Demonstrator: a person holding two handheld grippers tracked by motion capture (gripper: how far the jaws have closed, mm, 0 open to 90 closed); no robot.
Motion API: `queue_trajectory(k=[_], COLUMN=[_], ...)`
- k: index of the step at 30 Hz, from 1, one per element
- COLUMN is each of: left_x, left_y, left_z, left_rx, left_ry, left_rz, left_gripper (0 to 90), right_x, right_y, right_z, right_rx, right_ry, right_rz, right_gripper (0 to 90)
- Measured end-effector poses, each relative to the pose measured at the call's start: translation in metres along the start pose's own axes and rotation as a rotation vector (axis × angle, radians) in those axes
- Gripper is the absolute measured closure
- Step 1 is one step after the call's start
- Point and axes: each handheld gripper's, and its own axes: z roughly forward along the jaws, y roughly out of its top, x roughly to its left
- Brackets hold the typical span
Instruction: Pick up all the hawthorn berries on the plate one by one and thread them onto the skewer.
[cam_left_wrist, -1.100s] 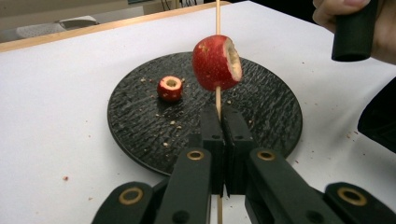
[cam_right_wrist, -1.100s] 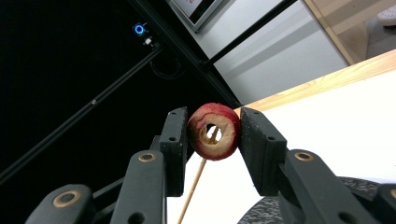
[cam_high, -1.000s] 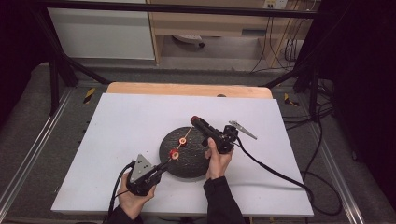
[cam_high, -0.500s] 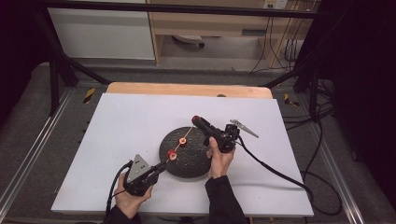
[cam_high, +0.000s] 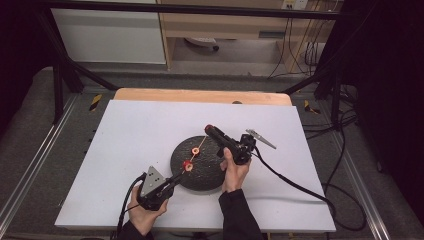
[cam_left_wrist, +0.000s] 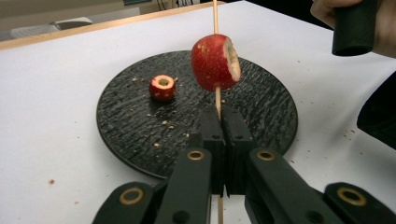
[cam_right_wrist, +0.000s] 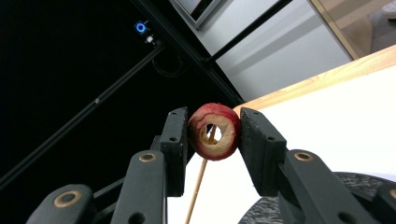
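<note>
- Wooden skewer (cam_left_wrist: 215, 95) sits above the black plate (cam_high: 210, 172), one end clamped in the left gripper (cam_left_wrist: 219, 116), whose jaws are closed tight on it.
- Skewer's long axis runs diagonally in the high view, from the left gripper (cam_high: 176, 179) at lower left up and right to the right gripper (cam_high: 209, 129); it rises off the plate toward the far end.
- One red fruit piece (cam_left_wrist: 215, 62) is threaded on the skewer just beyond the left jaws.
- Right gripper (cam_right_wrist: 214, 133) pinches a cored red ring (cam_right_wrist: 215, 131) between its pads, nearly closed; the skewer tip (cam_right_wrist: 211, 135) shows in the ring's hole.
- A third red piece (cam_left_wrist: 162, 87) lies loose on the plate, apart from the skewer.
- Against the earlier frames: no visible change, same skewer angle, both hands in the same spots, both grips unchanged.
- Plate rests on the white table (cam_high: 125, 135), near its front middle; crumbs scattered on the plate.
</note>
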Motion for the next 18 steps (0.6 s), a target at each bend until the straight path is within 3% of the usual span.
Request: queue_trajectory(k=[4, 11, 18], left_x=[0.006, 0.012, 0.009], left_y=[-0.002, 0.003, 0.004], left_z=[-0.004, -0.007, -0.006], left_rx=[0.030, 0.067, 0.070], left_ry=[-0.006, 0.005, -0.004], left_rz=[0.029, 0.091, 0.082], left_gripper=[88.4, 88.4, 88.4], right_x=[-0.004, -0.006, -0.007], right_y=[0.003, 0.002, -0.001], right_z=[-0.002, -0.001, -0.001], right_rx=[0.000, 0.058, 0.059], right_ry=[-0.010, 0.008, 0.006], right_rz=[-0.009, -0.012, -0.015], right_gripper=[63.8, 63.8, 63.8])
